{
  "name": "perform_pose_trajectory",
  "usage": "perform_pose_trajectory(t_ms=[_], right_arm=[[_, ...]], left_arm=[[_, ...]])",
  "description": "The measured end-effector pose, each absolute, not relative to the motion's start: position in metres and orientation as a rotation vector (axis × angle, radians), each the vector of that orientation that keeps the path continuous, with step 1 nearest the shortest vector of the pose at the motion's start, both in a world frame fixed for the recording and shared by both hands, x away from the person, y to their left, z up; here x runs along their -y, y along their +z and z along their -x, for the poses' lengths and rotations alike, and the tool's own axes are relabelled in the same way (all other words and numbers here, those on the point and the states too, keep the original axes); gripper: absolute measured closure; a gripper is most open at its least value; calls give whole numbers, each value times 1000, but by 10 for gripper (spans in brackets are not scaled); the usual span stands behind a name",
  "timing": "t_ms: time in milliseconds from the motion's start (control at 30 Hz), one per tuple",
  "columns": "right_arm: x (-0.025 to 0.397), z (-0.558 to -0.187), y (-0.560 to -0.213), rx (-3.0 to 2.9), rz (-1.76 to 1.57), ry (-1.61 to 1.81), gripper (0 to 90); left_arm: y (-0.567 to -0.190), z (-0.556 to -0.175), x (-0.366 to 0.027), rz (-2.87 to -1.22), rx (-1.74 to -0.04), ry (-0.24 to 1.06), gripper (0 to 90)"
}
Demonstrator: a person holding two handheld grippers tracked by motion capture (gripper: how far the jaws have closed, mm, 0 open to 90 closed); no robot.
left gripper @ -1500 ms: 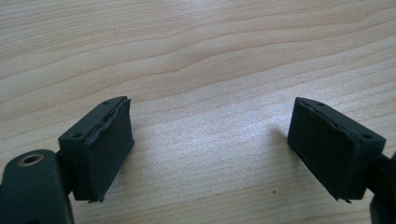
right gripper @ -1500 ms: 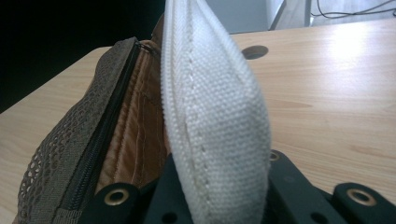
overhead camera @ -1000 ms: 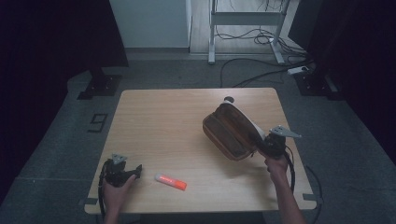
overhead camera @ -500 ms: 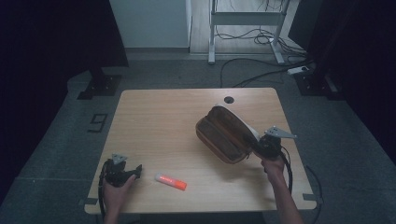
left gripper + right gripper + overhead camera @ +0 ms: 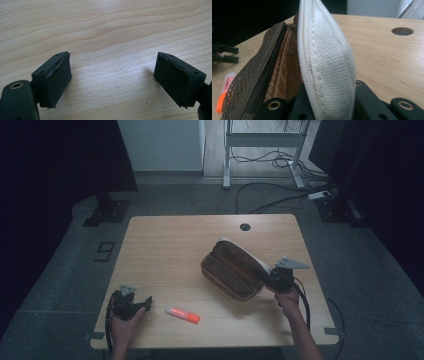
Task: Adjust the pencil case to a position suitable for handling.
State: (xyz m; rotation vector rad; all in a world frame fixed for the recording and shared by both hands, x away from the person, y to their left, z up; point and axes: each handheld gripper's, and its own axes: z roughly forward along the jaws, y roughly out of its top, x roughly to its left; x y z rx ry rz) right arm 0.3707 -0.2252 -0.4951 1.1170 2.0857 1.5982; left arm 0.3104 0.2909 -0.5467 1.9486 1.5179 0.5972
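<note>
Clamping the woven white edge of the brown mesh pouch (image 5: 232,270), the right tongs (image 5: 272,281) grip it; left tongs (image 5: 142,302) gape apart.

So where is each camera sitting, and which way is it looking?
High view: above the person's side, looking forward and down on the table; both forearms, left gripper and right gripper show.
Left gripper view: rides the left gripper, facing bare wood between its open jaws.
Right gripper view: rides the right gripper, clamped on the pencil case.
Shared: high and right gripper views both show the pencil case and the orange marker.

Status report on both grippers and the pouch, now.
Left gripper open, empty, on table. Right gripper shut on pouch edge. Orange marker lies between, clear.
</note>
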Motion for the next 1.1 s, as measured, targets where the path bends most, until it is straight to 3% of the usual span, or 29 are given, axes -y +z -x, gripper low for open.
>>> perform_pose_trajectory(t_ms=[833, 1100], right_arm=[[206, -378, -519, -2235, -1086, 1491, 804], [206, -379, -524, -2226, -1094, 1415, 760]], left_arm=[[-547, -310, -291, -1949, -1517, 597, 141], [-547, -310, -291, -1950, -1517, 597, 140]])
